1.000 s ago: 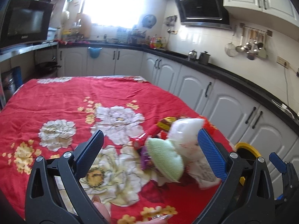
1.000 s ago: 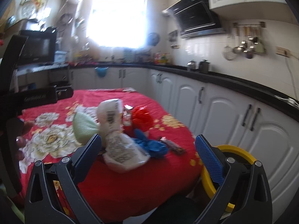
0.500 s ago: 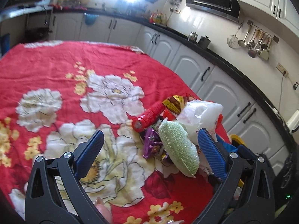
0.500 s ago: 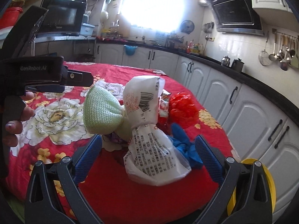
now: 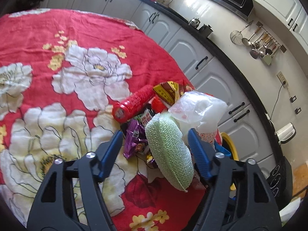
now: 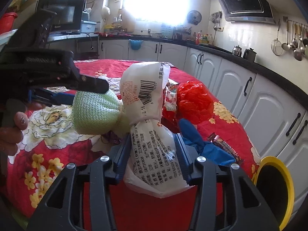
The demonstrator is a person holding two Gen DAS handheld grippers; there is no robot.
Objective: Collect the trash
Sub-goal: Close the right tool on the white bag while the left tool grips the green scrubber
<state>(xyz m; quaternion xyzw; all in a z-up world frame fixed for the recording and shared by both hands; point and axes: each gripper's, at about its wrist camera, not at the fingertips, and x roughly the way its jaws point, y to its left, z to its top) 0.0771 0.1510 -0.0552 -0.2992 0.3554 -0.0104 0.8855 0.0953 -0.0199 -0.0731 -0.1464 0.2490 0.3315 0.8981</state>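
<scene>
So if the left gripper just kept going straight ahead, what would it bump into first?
Probably the green mesh scrubber. It lies between the open fingers of the left gripper, with the purple wrapper beside it. Depth is hard to judge here.

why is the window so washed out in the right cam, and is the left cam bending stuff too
Right wrist view: the window is blown out by backlight, yet the print on the white bag stays sharp. Left wrist view: no window glare, but the fisheye bows the black countertop into an arc; the green scrubber looks crisp.
</scene>
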